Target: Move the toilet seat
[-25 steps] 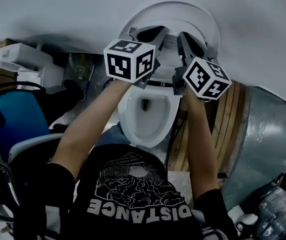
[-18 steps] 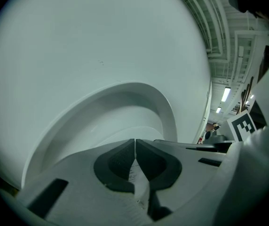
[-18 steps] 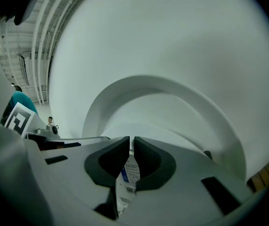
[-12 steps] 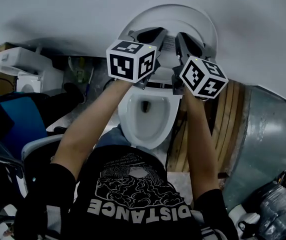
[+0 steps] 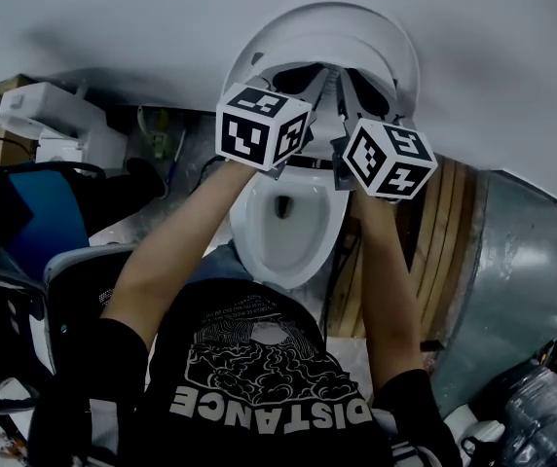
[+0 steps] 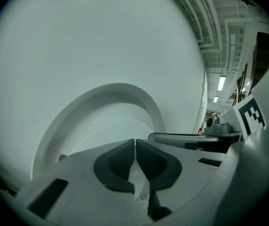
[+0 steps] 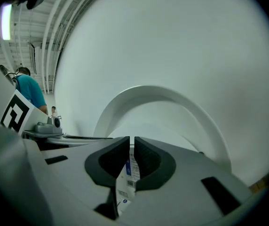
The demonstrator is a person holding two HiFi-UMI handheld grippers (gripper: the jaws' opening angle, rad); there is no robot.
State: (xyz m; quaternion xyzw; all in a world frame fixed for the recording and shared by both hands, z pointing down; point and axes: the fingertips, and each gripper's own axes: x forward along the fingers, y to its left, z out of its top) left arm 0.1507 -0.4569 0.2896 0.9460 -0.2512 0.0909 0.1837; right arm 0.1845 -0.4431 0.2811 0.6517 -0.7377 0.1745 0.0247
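The left gripper (image 5: 303, 78) and right gripper (image 5: 354, 81) have drawn closer together in the head view, at the seat (image 5: 319, 64) raised near the lid (image 5: 317, 22) — left gripper view, pads touching at the tips — right gripper view, pads clamped on a label (image 7: 130, 166).

Right tool (image 7: 131, 140) tight on the labelled toilet seat (image 7: 130, 171) edge, white lid (image 7: 165, 94) upright behind, against a pale wall (image 7: 172, 41)

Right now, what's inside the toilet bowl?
The white toilet bowl shows only a dark drain hole. Its back part is hidden behind the left tongs and right tongs.
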